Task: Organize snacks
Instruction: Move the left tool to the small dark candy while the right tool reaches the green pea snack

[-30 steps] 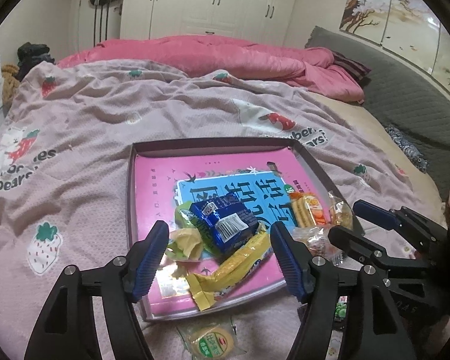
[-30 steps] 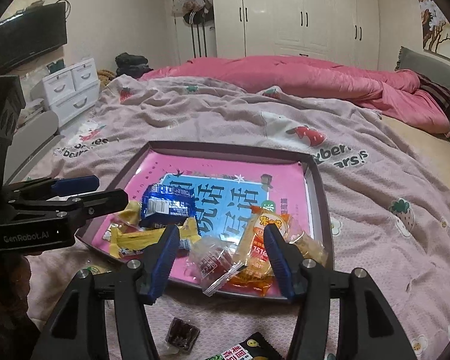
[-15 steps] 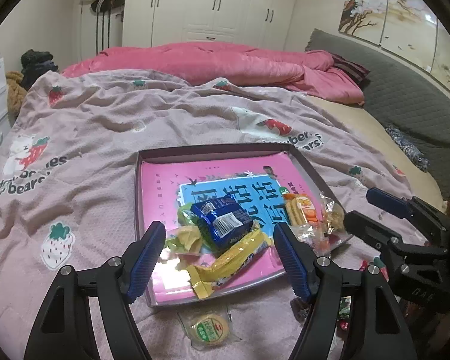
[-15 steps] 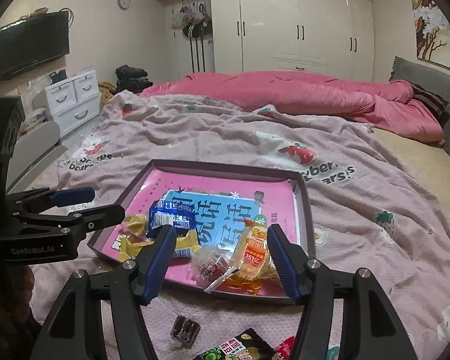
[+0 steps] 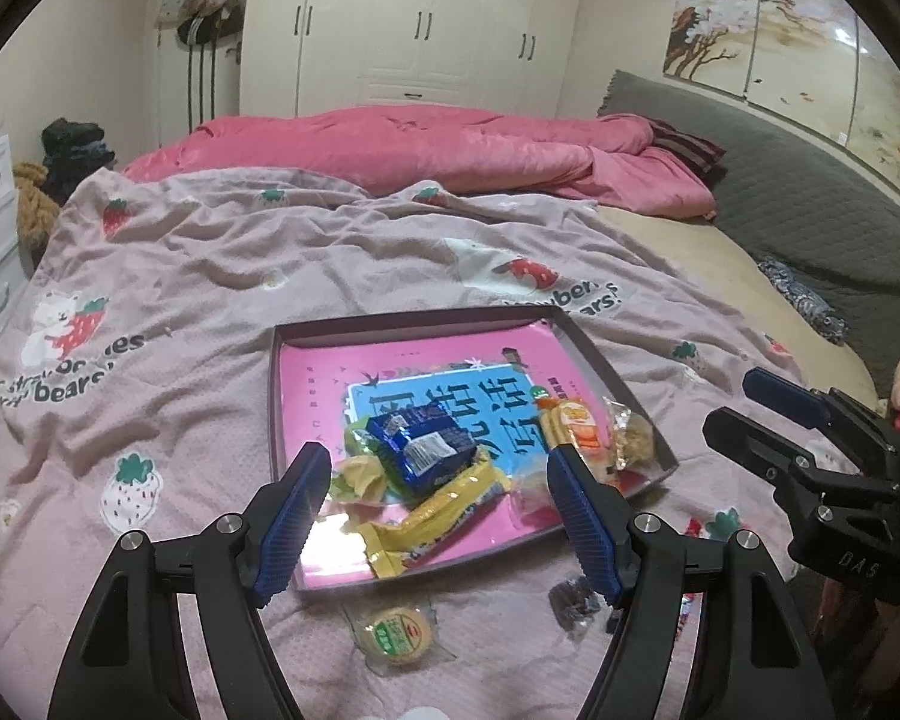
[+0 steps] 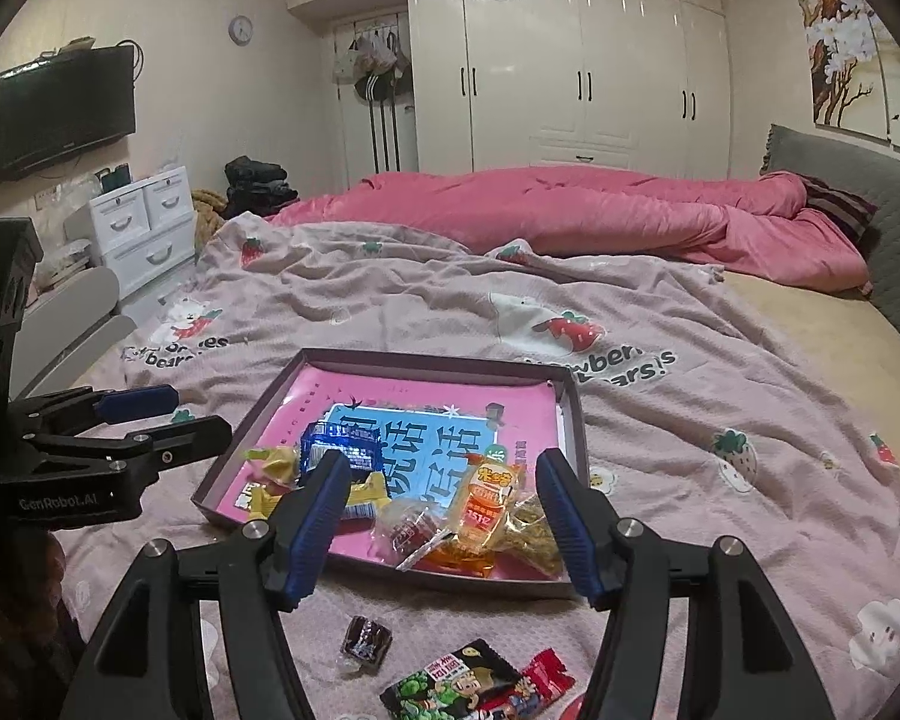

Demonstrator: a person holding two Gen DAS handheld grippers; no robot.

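On the bedspread at lower frame, below the tray (image 5: 588, 354), loose light crinkly packets like the round green-label snack (image 5: 397, 631) await; both hand-held grippers, left (image 5: 438, 516) and right (image 6: 444, 531), hang spread and empty; pinch packet middles, judged slippery.

Both wrist cameras look down, close, across the tray (image 5: 606, 372) (image 6: 258, 414) toward the wardrobe (image 5: 420, 24), sharing it.
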